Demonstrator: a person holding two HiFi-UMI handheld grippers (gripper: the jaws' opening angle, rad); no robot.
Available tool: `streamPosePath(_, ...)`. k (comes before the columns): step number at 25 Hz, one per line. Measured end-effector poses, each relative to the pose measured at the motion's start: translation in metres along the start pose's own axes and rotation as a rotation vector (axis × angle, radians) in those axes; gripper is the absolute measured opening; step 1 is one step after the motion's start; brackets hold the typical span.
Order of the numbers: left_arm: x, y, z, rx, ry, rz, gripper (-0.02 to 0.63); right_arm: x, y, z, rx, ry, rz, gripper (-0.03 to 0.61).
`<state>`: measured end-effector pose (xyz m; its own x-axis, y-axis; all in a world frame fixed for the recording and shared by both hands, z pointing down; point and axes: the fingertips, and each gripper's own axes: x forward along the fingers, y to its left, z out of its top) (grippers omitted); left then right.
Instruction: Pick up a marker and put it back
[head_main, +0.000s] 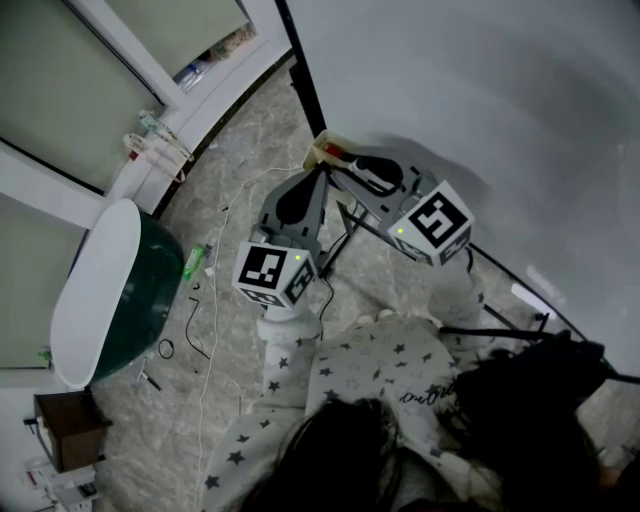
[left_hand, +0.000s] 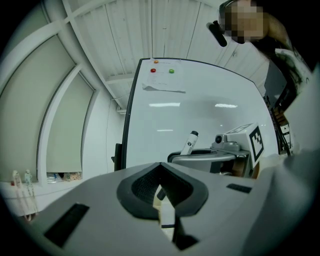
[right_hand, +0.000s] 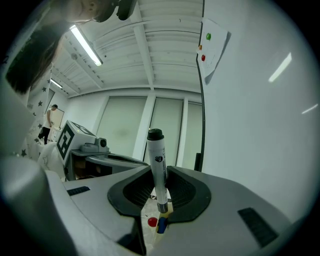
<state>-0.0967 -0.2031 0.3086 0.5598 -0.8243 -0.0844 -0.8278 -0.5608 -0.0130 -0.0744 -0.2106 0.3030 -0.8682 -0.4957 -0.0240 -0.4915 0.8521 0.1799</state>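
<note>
Where the right gripper (right_hand: 160, 209) pinches it in its jaws, the marker (right_hand: 158, 165) stands upright, cap uppermost.

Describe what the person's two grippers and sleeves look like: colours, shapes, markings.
The left gripper and right gripper are smooth grey shells; each claw is lined with dark ribbed pads around a V-shaped notch. Each carries a white cube with black square markers and a green light. The sleeves are white with dark stars.
</note>
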Motion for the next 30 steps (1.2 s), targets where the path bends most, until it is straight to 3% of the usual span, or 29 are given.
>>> streamPosePath(14, 0.002, 0.006, 0.002, 0.005, -0.004, 0.019, 0.000, 0.005, -0.003, -0.003, 0.015, -0.012, 0.002, 0.082)
streamPosePath(30, 0.007, 0.022, -0.019, -0.022, 0.018, 0.053, 0.000, 0.025, -0.010, -0.042, 0.048, 0.042, -0.008, 0.082)
